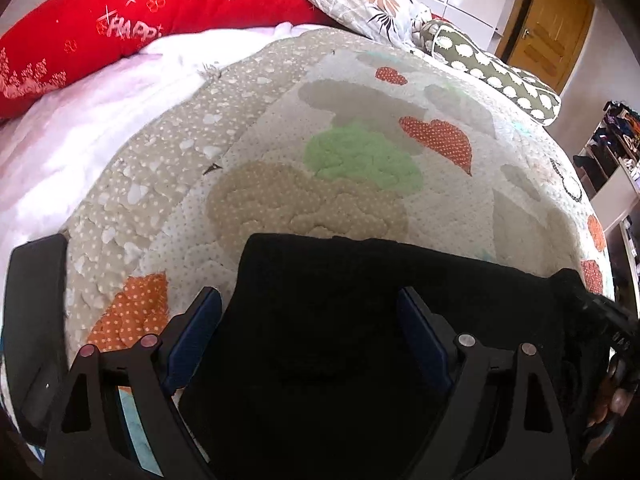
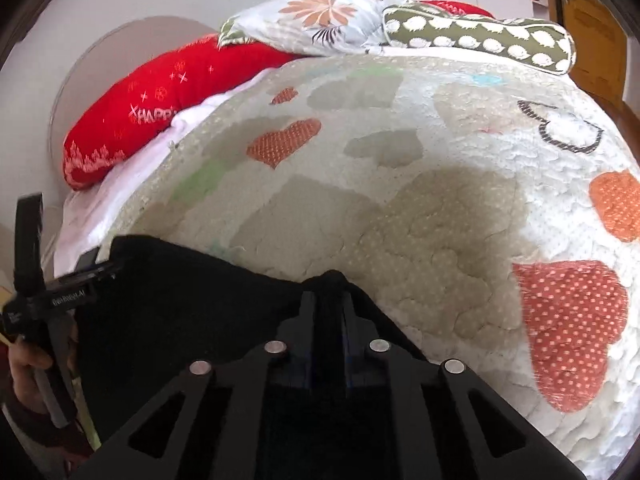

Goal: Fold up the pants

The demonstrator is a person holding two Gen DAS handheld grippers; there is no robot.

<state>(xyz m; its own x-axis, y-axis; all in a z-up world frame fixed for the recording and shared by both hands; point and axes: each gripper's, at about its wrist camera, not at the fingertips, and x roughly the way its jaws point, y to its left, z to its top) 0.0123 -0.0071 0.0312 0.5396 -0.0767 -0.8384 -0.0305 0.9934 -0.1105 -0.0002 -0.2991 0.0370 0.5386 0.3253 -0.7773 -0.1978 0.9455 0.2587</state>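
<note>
1. The right gripper point(image 2: 330, 280) was clamped on a bunched corner of the black pants point(image 2: 192, 300); its jaws stood almost together, with a peak of dark cloth pinched up between them.
2. The left gripper point(image 1: 308, 300) stood wide open, its blue pads point(image 1: 200, 328) straddling the pants point(image 1: 360, 320) without pressing on them. The cloth's far edge ran just beyond its fingertips, toward twelve o'clock.
3. The pants lay flat at the near edge of the quilt point(image 1: 360, 160), at six o'clock in both wrist views, with the heart patches of the quilt spreading away toward twelve.
4. To do this step well, I judged that the left jaws should close on the matching corner before any lift, so that both corners rise together and the fold line stays straight. A lift by one corner alone would likely drag the cloth askew.
5. Both grippers pointed steeply down at the bed. In the right view the left gripper point(image 2: 52, 300) and the hand point(image 2: 28, 360) holding it showed at nine o'clock, just beside the pants' edge.
6. A red pillow point(image 1: 120, 32) lay well apart, at eleven o'clock.
</note>
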